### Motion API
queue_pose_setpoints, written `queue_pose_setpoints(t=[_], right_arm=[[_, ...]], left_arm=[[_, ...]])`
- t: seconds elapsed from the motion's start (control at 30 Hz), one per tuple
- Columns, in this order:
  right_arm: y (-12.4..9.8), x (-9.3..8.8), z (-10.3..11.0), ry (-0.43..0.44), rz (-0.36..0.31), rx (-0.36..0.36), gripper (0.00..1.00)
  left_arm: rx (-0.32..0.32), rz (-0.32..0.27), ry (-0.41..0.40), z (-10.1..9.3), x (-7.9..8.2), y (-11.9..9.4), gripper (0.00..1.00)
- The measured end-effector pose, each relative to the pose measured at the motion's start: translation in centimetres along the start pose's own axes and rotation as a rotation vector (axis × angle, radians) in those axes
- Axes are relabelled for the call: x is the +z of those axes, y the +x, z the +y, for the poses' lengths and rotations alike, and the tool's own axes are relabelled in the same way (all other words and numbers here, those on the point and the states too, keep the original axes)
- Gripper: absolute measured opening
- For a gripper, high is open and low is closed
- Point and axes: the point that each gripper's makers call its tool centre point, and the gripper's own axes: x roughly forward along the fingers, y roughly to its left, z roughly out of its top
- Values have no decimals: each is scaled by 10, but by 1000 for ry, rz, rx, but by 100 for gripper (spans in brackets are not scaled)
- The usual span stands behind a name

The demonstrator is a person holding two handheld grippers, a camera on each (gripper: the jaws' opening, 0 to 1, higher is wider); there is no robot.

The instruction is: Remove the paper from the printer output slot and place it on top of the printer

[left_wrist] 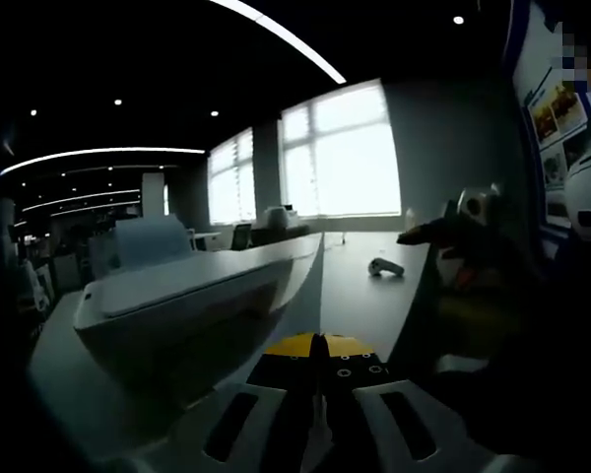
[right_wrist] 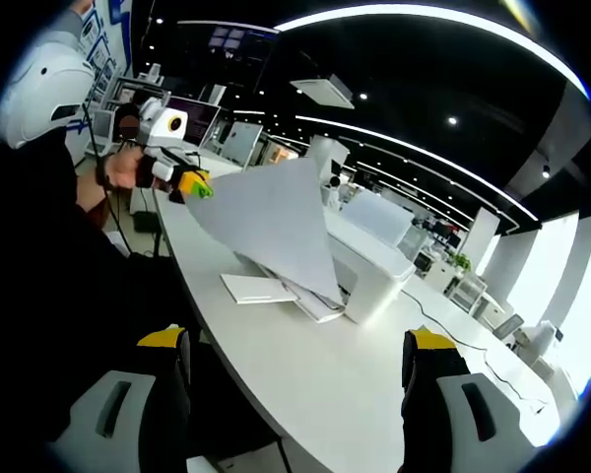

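- Left gripper (left_wrist: 316,394), low centre of the left gripper view: we see its yellow-tipped jaws pressed together, with a thin pale edge running down between them. From the right gripper view, the same gripper (right_wrist: 199,187) sits at upper left, a hand (right_wrist: 128,169) behind it, pinching the corner of the paper (right_wrist: 271,227).
- The paper hangs in the air as a large white sheet, slanting from that pinched corner down toward the frame's centre. Its lower edge reaches the printer's front; we cannot tell if it touches.
- Right gripper (right_wrist: 295,379): jaws spread wide at lower left and lower right of its view, nothing between them but bare desk.
- Printer (right_wrist: 369,261), a white box at centre of the right gripper view, with a flat white tray (right_wrist: 258,288) lying just in front of it. In the left gripper view the printer (left_wrist: 187,296) fills centre left, its flat top bare.
- White desk (right_wrist: 355,384) runs long toward lower right; wide open surface around the printer. Its edge curves along the left, beside the person's dark clothing.
- A small object (left_wrist: 385,267) lies on the desk, right of centre in the left gripper view, well apart from the printer.
- Bright windows (left_wrist: 345,153) sit behind.
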Motion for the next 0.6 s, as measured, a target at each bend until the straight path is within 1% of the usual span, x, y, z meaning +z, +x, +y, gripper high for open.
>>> queue_pose_setpoints(t=[0.1,0.6], right_arm=[[0,0,0,1,-1,0,84],[0,-1,0,3,1,0,84]], left_arm=[[-5,-4,10,-1,3,0,6],[6,-16,2,1,8,-4,6]])
